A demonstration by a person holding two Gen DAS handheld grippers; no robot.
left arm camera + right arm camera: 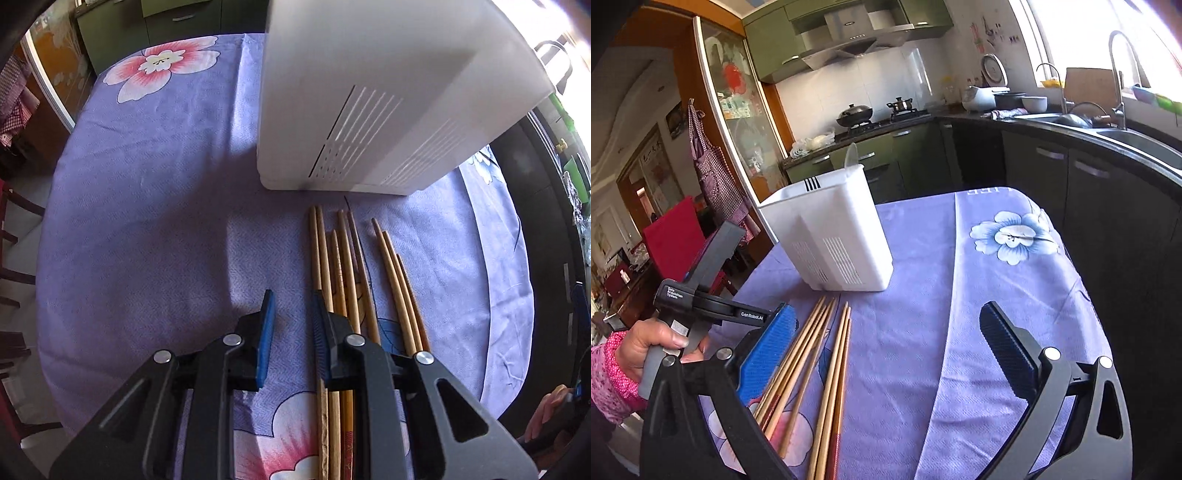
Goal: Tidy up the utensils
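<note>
Several wooden chopsticks [343, 266] lie side by side on the purple floral tablecloth, tips toward a white slotted utensil holder [369, 110]. My left gripper [293, 314] is open just above the cloth, its right finger over the leftmost chopsticks, nothing between the pads. In the right wrist view the chopsticks [827, 354] lie at lower left in front of the holder [831, 236], which has a spoon handle sticking out. My right gripper [886, 339] is wide open and empty above the cloth. The left gripper body [701, 302], held by a hand, sits left of the chopsticks.
The table [997, 295] ends close behind and beside the holder. Dark kitchen cabinets and a sink counter [1108, 140] run along the right. A red chair [676, 236] stands at the table's left side.
</note>
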